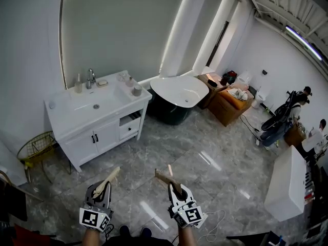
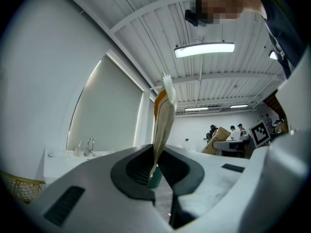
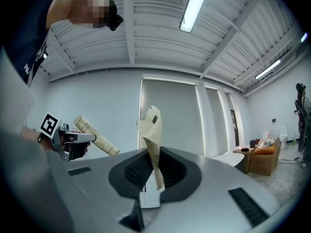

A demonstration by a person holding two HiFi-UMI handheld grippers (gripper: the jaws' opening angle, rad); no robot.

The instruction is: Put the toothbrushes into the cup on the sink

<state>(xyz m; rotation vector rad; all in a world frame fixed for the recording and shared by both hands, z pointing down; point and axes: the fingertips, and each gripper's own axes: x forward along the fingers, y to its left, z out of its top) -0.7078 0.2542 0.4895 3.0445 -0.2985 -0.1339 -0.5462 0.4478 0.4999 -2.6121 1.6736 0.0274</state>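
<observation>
A big hall with a metal ceiling [image 2: 146, 18], fitted as a bathroom: ahead-left of the left gripper [image 1: 104, 186] stands a white vanity [image 1: 105, 136] with sink [image 1: 84, 105], and far ahead of the right gripper [image 1: 174, 186] a bathtub [image 1: 179, 92].

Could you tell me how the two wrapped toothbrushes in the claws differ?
The left toothbrush shows an orange patch and a white tip; the right toothbrush is plain beige with a small dark mark. In the head view the left one leans right, the right one left. Both are paper-wrapped.
</observation>
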